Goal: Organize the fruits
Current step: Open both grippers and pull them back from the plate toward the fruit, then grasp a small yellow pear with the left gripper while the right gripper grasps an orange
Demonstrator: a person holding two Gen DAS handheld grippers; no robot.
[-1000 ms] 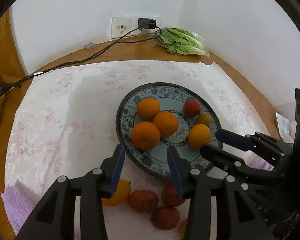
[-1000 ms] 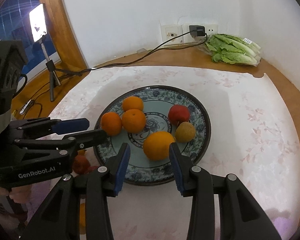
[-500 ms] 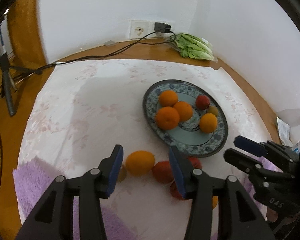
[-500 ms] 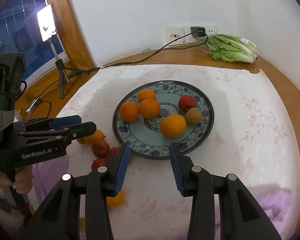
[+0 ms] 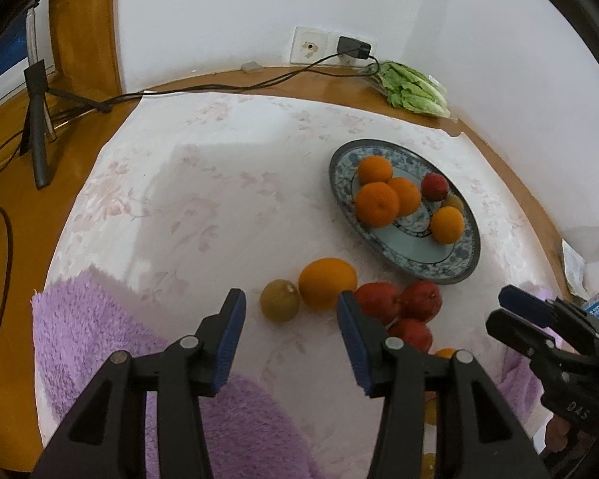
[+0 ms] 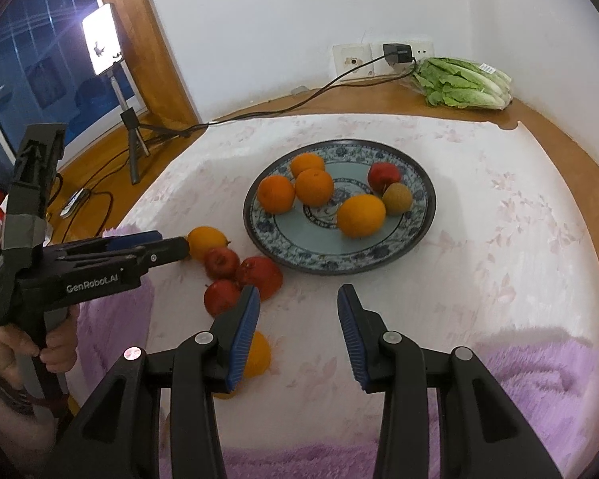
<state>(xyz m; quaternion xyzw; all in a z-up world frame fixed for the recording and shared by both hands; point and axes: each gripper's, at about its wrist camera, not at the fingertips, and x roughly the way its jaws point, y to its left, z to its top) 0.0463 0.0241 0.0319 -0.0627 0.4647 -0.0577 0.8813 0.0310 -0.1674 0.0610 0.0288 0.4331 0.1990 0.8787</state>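
A blue patterned plate (image 5: 413, 272) (image 6: 339, 266) holds several oranges (image 5: 377, 204), a red apple (image 5: 435, 186) and a brown kiwi (image 6: 397, 198). Loose on the cloth before it lie a kiwi (image 5: 279, 300), an orange (image 5: 327, 283) and three red apples (image 5: 379, 303). My left gripper (image 5: 291, 298) is open and empty, with the loose kiwi and orange just beyond its tips. My right gripper (image 6: 299, 291) is open and empty over bare cloth in front of the plate. The red apples (image 6: 259, 275) lie left of it. Another orange (image 6: 259, 353) lies partly behind its left finger.
A purple towel (image 5: 100, 339) (image 6: 539, 371) covers the near table edge. Bagged lettuce (image 6: 465, 84) and a plugged-in charger (image 6: 397, 54) with its cable sit at the back. A tripod with a lamp (image 6: 102, 38) stands at left. A hand (image 6: 56, 351) holds the left gripper (image 6: 171, 245).
Both grippers have drawn back from the plate, which now looks smaller and farther. The loose fruits have come into view ahead of the left gripper. Both stay open.
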